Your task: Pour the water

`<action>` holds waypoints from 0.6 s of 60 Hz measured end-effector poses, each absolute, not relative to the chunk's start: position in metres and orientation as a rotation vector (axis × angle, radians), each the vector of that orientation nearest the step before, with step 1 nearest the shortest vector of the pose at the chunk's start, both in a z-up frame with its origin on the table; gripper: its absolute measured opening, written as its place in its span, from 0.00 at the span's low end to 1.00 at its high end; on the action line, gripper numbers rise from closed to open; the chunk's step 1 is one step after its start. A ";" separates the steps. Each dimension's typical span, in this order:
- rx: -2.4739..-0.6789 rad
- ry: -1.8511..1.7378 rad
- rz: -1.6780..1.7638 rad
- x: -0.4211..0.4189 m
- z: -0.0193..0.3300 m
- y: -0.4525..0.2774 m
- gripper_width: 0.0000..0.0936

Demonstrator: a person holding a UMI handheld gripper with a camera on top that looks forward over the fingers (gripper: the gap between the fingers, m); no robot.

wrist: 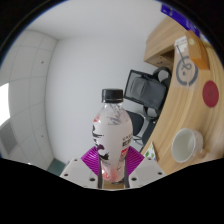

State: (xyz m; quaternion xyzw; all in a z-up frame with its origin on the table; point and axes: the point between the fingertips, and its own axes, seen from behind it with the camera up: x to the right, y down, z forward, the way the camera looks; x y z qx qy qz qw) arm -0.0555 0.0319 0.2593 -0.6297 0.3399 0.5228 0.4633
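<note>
Standing upright between the fingers, the bottle is pinched by the gripper; a white cup sits on the table beside it.

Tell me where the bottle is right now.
In the gripper view, the bottle stands upright between the gripper fingers, clamped, left of the white cup on the wooden table.

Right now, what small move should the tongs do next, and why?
Probably carry the bottle toward the white cup on the wooden table. The tongs appear shut on the bottle, which is upright with its black cap on, and the cup stands off to the side.
</note>
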 end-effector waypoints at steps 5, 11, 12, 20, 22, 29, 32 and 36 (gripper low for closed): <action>-1.609 0.656 0.977 -0.006 0.276 0.034 0.32; -1.660 0.452 0.620 0.056 0.281 0.030 0.32; -1.673 0.422 0.559 0.063 0.278 0.031 0.32; -1.746 0.255 0.183 0.120 0.236 0.035 0.32; -1.761 0.226 0.125 0.134 0.223 0.037 0.32; -1.847 0.140 -0.051 0.164 0.164 0.045 0.32; -1.868 0.121 -0.085 0.173 0.141 0.044 0.32; -1.902 0.135 -0.078 0.182 0.116 0.046 0.32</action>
